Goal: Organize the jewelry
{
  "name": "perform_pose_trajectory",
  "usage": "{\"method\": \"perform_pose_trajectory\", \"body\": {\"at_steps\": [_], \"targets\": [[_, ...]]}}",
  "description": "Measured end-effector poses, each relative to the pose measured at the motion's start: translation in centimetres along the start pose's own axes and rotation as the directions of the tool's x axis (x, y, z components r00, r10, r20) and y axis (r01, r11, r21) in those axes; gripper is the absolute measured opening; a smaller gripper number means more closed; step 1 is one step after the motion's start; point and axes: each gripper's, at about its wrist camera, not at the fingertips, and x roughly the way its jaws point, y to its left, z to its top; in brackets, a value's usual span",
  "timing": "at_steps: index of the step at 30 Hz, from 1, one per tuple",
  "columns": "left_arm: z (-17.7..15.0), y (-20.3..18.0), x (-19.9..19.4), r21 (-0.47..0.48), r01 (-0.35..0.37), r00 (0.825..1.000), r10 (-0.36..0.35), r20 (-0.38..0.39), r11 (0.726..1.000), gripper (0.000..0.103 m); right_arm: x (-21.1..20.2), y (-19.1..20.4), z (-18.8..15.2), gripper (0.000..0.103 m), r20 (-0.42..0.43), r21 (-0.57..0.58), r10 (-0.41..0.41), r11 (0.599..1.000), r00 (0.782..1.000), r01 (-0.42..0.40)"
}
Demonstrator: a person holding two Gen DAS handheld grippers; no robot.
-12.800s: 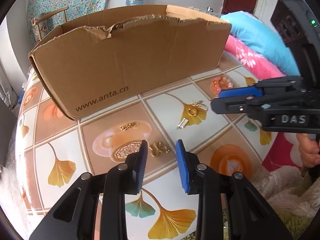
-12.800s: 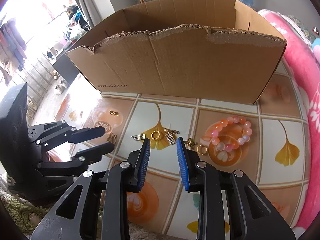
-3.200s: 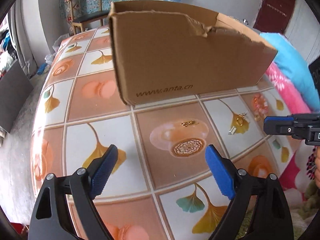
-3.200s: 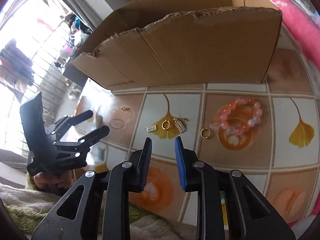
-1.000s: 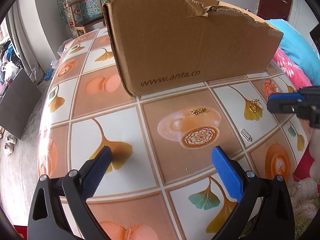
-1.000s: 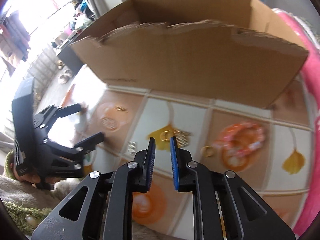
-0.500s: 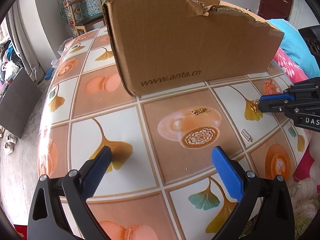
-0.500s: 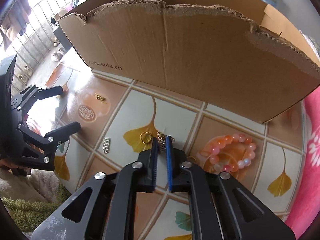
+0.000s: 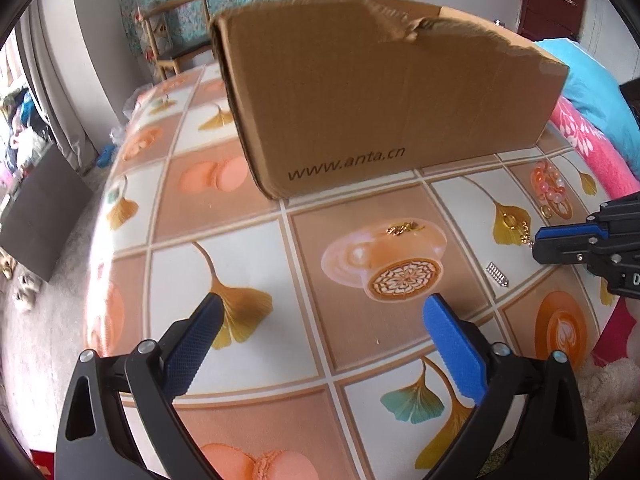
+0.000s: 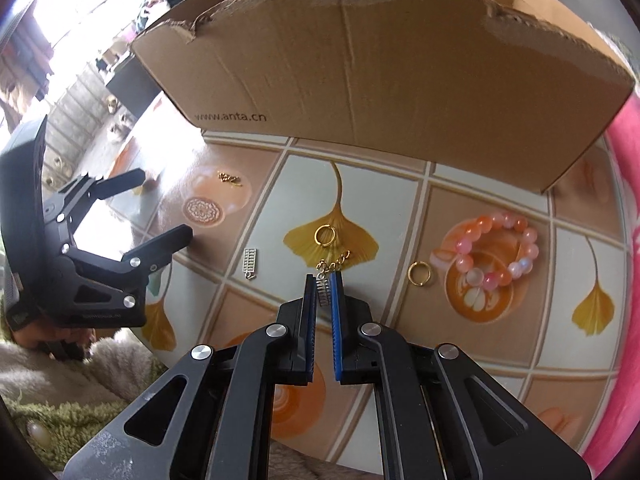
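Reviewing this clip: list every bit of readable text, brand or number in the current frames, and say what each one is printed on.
"www.anta.cn": printed on the front wall of the cardboard box, also readable in the right wrist view.
"D": a cut-off white letter on the body of the right gripper at the frame edge; the rest is out of view.
No other text is visible.

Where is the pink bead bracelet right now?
In the right wrist view, the pink bead bracelet lies on the table's right side, beside a gold ring, in front of the cardboard box.
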Motion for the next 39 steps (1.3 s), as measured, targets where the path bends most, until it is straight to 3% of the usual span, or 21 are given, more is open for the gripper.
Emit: {"method": "perform_pose_trajectory", "body": {"at_steps": [4, 6, 13, 17, 20, 33, 39], "targets": [[0.4, -1.3, -3.2, 0.062, 0.111, 0.984, -0.118, 0.133, 0.992, 0.091, -0.4, -0.9, -0.3, 0.005, 0.013, 0.034, 0.028, 0.999, 1.0, -0.028], [0.5, -2.8, -3.8, 0.125, 0.142, 0.976, -0.159, 0.145, 0.982, 0.086, -0.8, -1.7, -0.2, 0.005, 0.02, 0.046, 0.041, 0.998, 0.999, -0.042], [0.9, -6.8, -2.5, 0.217, 0.217, 0.973, -0.23, 0.035, 0.952, 0.048, -1.9, -3.6, -0.7, 0.005, 0.048, 0.084, 0.076, 0.993, 0.996, -0.079], [1.3, -7.5, -1.7, 0.211, 0.248, 0.968, -0.249, -0.022, 0.945, 0.027, -2.2, -4.6, -1.2, 0.005, 0.064, 0.102, 0.103, 0.989, 0.993, -0.11], [1.4, -7.6, -0.7, 0.184, 0.28, 0.96, -0.27, -0.076, 0.942, 0.017, -2.6, -5.3, -1.6, 0.005, 0.071, 0.121, 0.138, 0.982, 0.988, -0.146], [2.3, -8.3, 0.6, 0.167, 0.257, 0.964, -0.241, -0.113, 0.952, 0.016, -4.3, -8.0, -2.7, 0.005, 0.092, 0.149, 0.204, 0.965, 0.975, -0.216], [2.3, -9.4, 0.5, 0.219, 0.199, 0.978, -0.177, -0.114, 0.955, 0.012, -5.2, -8.6, -2.9, 0.005, 0.094, 0.147, 0.201, 0.966, 0.975, -0.213]]}}
